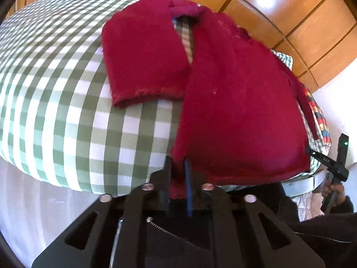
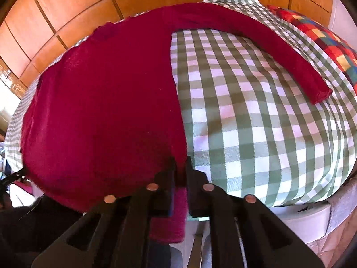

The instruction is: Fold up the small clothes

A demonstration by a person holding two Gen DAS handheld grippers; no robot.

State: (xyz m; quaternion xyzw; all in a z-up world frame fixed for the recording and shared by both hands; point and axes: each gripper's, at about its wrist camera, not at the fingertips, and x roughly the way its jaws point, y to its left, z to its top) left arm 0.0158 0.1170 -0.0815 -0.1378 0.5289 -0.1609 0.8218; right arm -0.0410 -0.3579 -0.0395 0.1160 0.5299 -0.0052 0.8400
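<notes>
A dark red knitted sweater (image 1: 241,102) lies spread on a green and white checked bed cover (image 1: 62,102). My left gripper (image 1: 179,167) is shut on the sweater's bottom left hem corner at the near edge of the bed. One sleeve (image 1: 142,60) lies folded beside the body. In the right wrist view the sweater (image 2: 107,111) fills the left half, and its other sleeve (image 2: 263,42) stretches right across the cover (image 2: 256,134). My right gripper (image 2: 181,169) is shut on the bottom right hem corner. The right gripper also shows in the left wrist view (image 1: 334,167).
A multicoloured checked cloth (image 2: 321,35) lies at the far right of the bed, also in the left wrist view (image 1: 320,120). Wooden panelling (image 2: 89,6) stands behind the bed. The white bed frame edge (image 2: 301,218) runs below the cover.
</notes>
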